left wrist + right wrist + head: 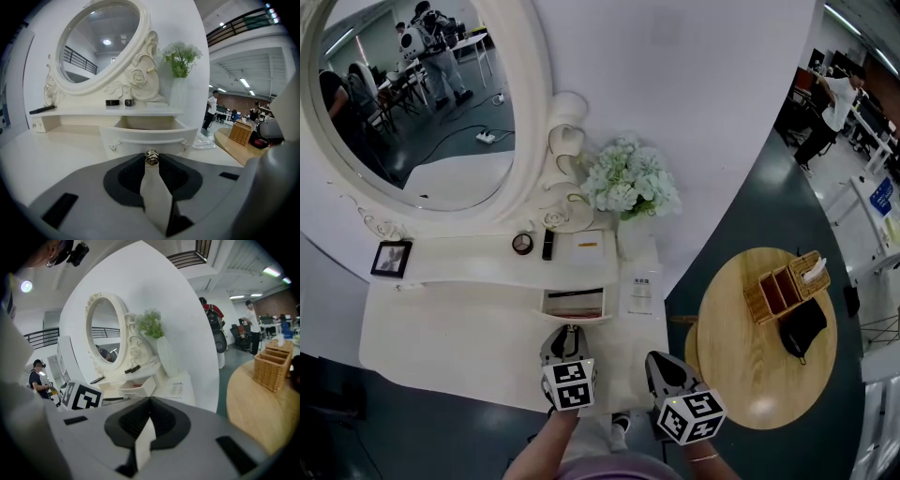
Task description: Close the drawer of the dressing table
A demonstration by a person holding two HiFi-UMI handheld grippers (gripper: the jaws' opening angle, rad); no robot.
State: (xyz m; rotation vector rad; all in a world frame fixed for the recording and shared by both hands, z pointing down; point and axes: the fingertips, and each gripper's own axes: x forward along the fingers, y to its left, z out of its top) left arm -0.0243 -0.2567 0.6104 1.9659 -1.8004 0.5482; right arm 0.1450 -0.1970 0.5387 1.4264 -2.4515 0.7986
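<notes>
Nearest the head camera, the left gripper (568, 332) reaches over the near edge of the white bench (441, 337), while the right gripper (657, 360) hangs beside it to the right, off the bench's near right corner. The left gripper's own view shows its jaws pinched on a small rose-shaped metal knob (151, 157), which sits right at the tips. That knob belongs to the curved front of the drawer (147, 137). The right gripper's jaws are pressed together with nothing between them, and it points past the drawer towards the flowers (630, 178).

The drawer stands pulled out towards the near side from under the raised shelf (478, 261) below the mirror (412, 103). Its inside is open to view from above, with something reddish lying in it.

By my reading, the grasp is made and the push has not begun, so the closing itself is all to do. The next move calls for a straight push to the far side along the drawer's own run. The gripper should be kept level so the knob does not slip from the tips and the drawer does not bind on one side. The push ends when the curved front sits flush under the shelf, and only then should the jaws part. The right gripper looks to have no part in this.
</notes>
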